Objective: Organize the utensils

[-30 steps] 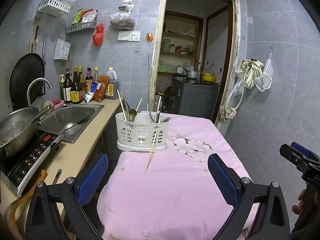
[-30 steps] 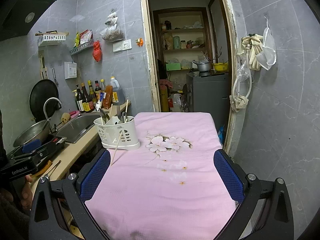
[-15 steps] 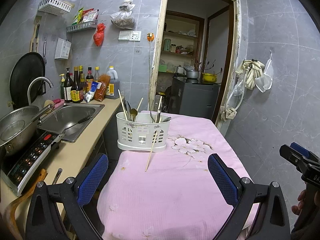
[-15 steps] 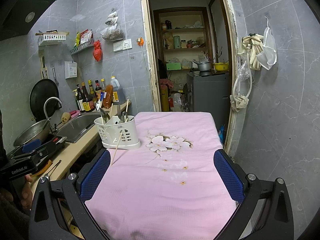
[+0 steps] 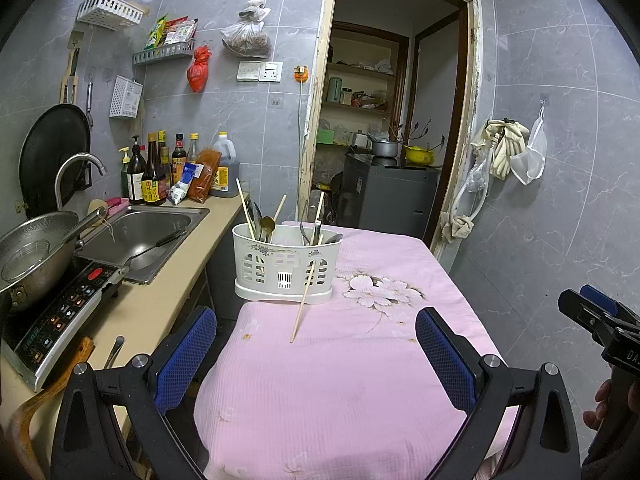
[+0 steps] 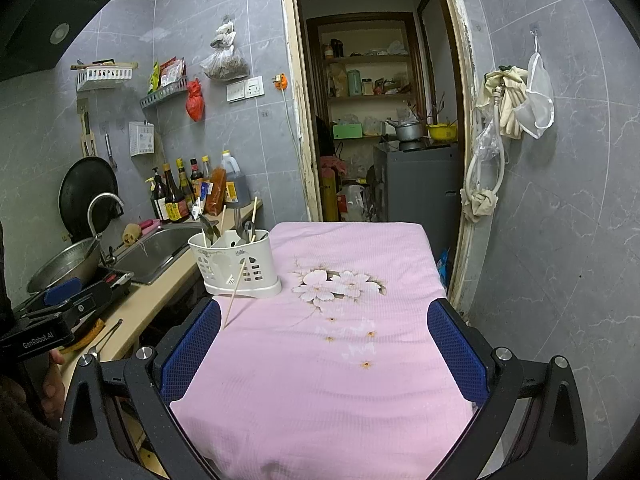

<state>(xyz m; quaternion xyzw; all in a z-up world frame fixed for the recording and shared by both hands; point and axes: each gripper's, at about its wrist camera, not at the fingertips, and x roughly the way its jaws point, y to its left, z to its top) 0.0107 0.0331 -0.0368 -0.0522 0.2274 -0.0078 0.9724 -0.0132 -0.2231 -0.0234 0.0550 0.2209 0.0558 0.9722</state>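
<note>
A white utensil caddy [image 5: 286, 264] stands at the far left of the pink-clothed table [image 5: 344, 380]; it also shows in the right wrist view [image 6: 236, 264]. It holds chopsticks, spoons and a fork. One loose chopstick [image 5: 305, 304] leans against its front with the tip on the cloth, also seen in the right wrist view [image 6: 236, 294]. My left gripper [image 5: 316, 354] is open and empty, well short of the caddy. My right gripper [image 6: 324, 350] is open and empty over the table's near half.
A counter [image 5: 160, 304] runs along the left with a sink [image 5: 140, 236], an induction cooker [image 5: 60, 316], a steel pan [image 5: 32, 256] and sauce bottles [image 5: 160, 172]. A spoon [image 5: 114, 354] lies on the counter's near edge. An open doorway [image 5: 384, 140] lies behind the table.
</note>
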